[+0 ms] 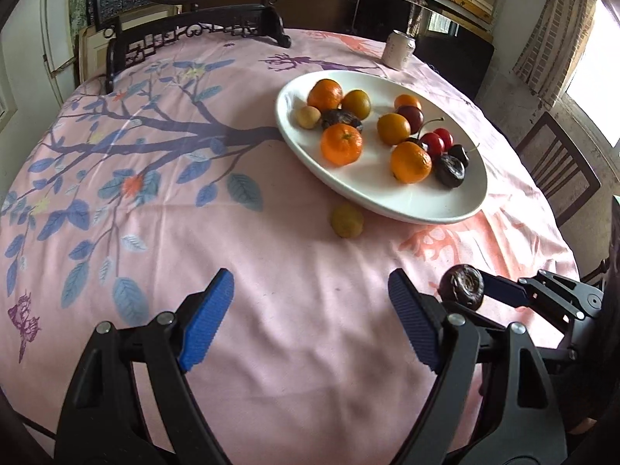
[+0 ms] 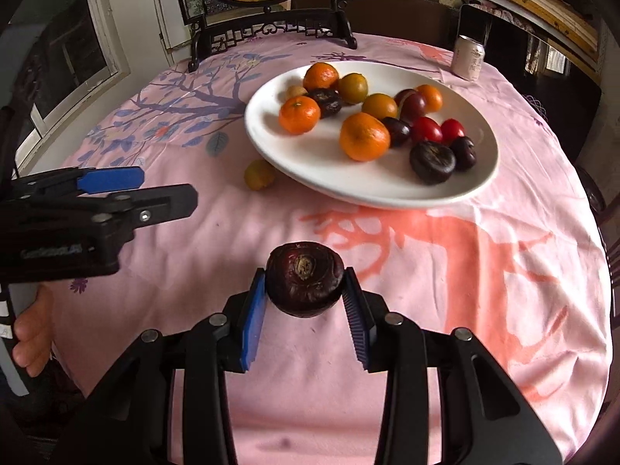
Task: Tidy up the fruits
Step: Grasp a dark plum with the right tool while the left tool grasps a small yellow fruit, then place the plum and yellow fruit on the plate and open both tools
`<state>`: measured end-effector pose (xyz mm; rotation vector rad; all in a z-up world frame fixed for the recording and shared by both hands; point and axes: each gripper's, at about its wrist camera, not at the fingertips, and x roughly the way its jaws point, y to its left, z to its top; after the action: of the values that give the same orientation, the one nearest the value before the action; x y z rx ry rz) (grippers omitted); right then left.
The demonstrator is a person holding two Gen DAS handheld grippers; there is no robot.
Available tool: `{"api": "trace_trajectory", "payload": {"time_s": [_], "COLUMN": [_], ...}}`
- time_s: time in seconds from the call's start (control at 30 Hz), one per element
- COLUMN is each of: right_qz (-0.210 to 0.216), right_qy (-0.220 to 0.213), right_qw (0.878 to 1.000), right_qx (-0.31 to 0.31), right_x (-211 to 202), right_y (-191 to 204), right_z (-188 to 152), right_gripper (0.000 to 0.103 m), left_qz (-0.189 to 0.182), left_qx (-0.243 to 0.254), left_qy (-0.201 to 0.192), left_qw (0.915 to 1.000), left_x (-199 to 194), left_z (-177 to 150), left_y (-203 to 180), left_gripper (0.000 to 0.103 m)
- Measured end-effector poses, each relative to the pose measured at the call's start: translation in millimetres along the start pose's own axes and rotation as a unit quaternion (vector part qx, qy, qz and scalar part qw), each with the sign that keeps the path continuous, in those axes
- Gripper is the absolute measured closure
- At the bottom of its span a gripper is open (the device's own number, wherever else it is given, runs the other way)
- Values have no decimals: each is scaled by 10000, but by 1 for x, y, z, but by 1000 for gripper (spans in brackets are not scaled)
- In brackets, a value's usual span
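Between ribbed blue pads (image 2: 254,310), wrinkled dark round fruit (image 2: 305,278)

No text can be read with certainty. Faint print is seen on the can (image 2: 468,62), but it is too blurred to be made out.

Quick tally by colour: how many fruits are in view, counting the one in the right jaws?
Orange: 4
Yellow or tan: 4
Bright red: 2
Dark purple-brown: 6
Total: 16
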<state>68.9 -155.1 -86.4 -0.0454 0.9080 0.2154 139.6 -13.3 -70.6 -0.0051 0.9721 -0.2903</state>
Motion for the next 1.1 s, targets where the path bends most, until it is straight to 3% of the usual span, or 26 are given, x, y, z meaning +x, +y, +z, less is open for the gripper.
{"api": "trace_trajectory", "payload": {"time_s": [0.27, 0.4, 0.5, 0.63, 0.9, 1.1], "right_qz": [-18, 46, 86, 116, 81, 83], "right_qy": [-209, -240, -225, -213, -217, -229], "right_qw": [9984, 9980, 9978, 9977, 9976, 9974], "right_qx": [523, 586, 619, 636, 653, 674], "right_x": [-26, -29, -28, -27, -29, -29], "right_y": [-38, -42, -43, -42, -39, -40], "right_z": [-17, -20, -20, -19, -18, -16], "right_gripper": [64, 64, 64, 64, 64, 64], "left_qz": [113, 178, 179, 45, -39, -401], "left_qx": [203, 210, 196, 120, 258, 310], "left_qy": [244, 230, 196, 134, -12, -234], "left_qw": [9994, 9994, 9995, 9998, 9997, 9984], "left_x": [47, 55, 55, 54, 36, -4], "left_z": [19, 23, 26, 28, 17, -2], "left_y": [-23, -23, -22, -18, -28, -39], "left_gripper": [23, 45, 51, 79, 79, 79]}}
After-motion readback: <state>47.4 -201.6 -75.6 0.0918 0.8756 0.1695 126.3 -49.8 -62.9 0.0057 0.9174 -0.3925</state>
